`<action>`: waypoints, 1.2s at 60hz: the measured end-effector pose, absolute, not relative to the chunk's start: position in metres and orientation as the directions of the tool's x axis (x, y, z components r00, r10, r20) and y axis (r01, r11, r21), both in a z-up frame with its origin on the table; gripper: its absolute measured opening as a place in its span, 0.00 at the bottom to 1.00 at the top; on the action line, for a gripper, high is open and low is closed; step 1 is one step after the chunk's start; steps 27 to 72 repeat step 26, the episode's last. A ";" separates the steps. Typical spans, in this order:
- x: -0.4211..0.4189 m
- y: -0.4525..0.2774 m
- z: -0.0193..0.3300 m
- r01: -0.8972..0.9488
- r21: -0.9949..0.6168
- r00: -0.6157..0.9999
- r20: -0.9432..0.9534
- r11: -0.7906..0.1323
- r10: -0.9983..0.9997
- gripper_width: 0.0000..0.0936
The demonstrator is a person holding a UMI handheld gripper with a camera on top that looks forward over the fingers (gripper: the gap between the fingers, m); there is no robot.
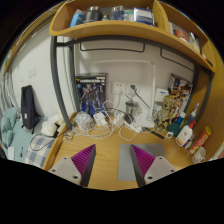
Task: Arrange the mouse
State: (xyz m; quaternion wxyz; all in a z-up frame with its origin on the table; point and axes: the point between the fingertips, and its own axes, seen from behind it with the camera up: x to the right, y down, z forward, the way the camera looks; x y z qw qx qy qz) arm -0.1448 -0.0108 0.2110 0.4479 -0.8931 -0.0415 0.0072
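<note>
My gripper [114, 147] is open and empty above the wooden desk [105, 165]. Its two fingers with magenta pads [84, 160] are spread apart. A grey rectangular mouse mat [124, 162] lies on the desk between the fingers, close to the right one. A small white rounded thing that may be the mouse [85, 122] lies well beyond the fingers near the back wall, among white cables. I cannot make out its shape for sure.
White cables [118, 124] tangle along the back of the desk. A black device [30, 105] stands at the left, and a picture box with a figure [90, 93] leans on the wall. Bottles and small items [185, 130] crowd the right. A wooden shelf [110, 28] hangs above.
</note>
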 end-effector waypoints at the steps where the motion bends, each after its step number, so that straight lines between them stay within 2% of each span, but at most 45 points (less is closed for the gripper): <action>1: -0.147 -0.013 0.212 0.067 -0.802 0.996 0.024 -0.594 0.081 0.71; 26: -0.167 -0.043 0.220 0.095 -0.795 0.995 0.060 -0.599 0.077 0.71; 72: -0.167 -0.043 0.220 0.095 -0.795 0.995 0.060 -0.599 0.077 0.71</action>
